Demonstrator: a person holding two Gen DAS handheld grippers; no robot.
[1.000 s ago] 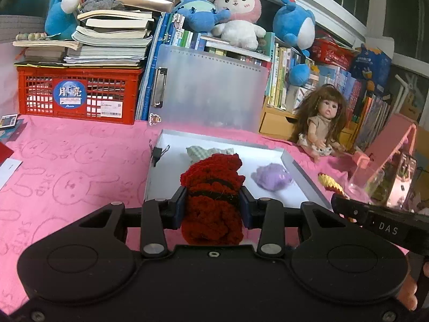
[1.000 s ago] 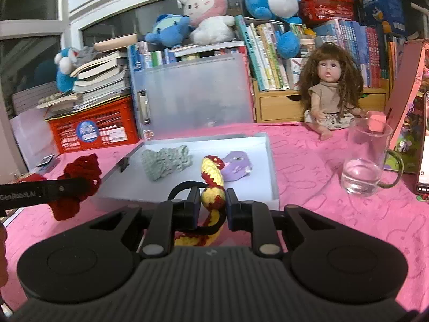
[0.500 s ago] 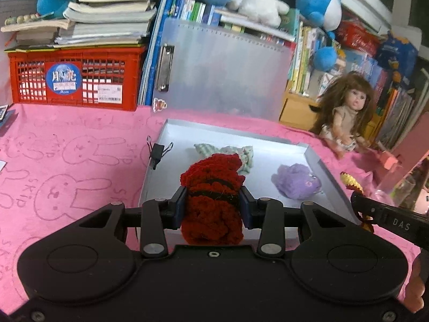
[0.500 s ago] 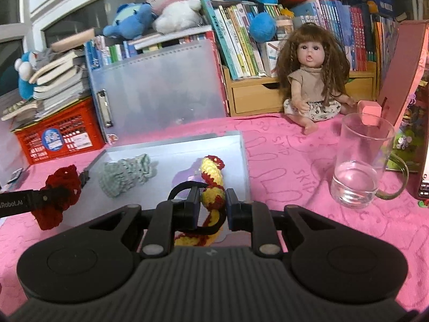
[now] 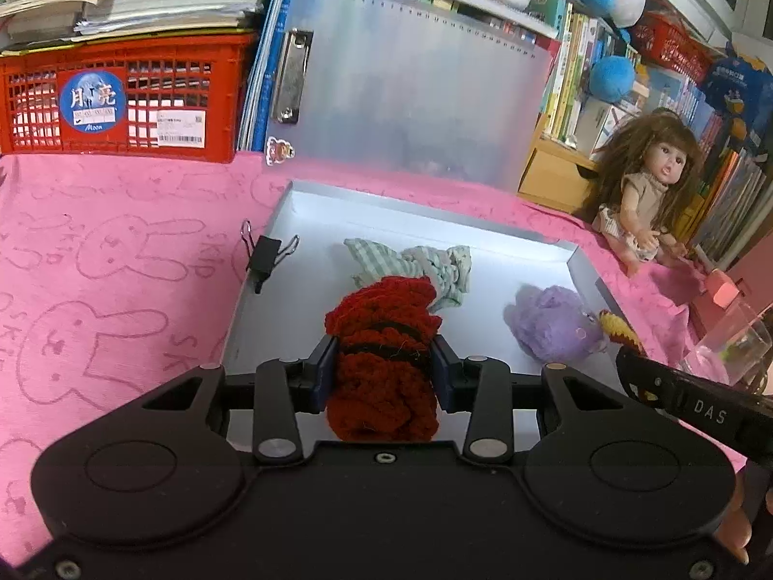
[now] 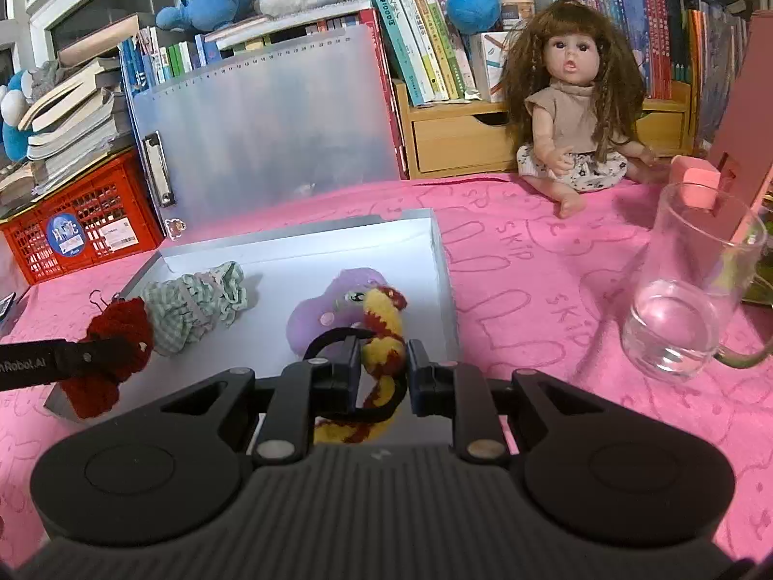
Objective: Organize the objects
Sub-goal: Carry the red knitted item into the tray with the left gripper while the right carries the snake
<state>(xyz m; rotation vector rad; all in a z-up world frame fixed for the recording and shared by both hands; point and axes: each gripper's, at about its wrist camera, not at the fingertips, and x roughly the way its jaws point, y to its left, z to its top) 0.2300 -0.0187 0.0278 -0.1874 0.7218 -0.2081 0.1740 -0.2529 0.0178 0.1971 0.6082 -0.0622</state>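
Observation:
My left gripper (image 5: 383, 367) is shut on a red crocheted piece (image 5: 381, 338), held over the near left part of the shallow grey tray (image 5: 309, 195). My right gripper (image 6: 383, 367) is shut on a yellow-and-red crocheted snake (image 6: 381, 338) with a black loop, above the tray's (image 6: 442, 261) near right part. Inside the tray lie a green checked cloth (image 5: 425, 268) (image 6: 193, 304) and a purple plush (image 5: 551, 324) (image 6: 328, 309). The right wrist view shows the red piece (image 6: 116, 338) at the left; the left wrist view shows the snake's head (image 5: 613, 326) at the right.
A black binder clip (image 5: 263, 261) grips the tray's left wall. A glass mug (image 6: 695, 290) with a little water stands right of the tray. A doll (image 6: 570, 111), a red crate (image 5: 121, 101), a clear clipboard (image 5: 410, 92), books and plush toys line the back of the pink cloth.
Both grippers, each still shut on its crocheted piece, have moved forward and slightly down over the tray; the tray and back row look larger and nearer.

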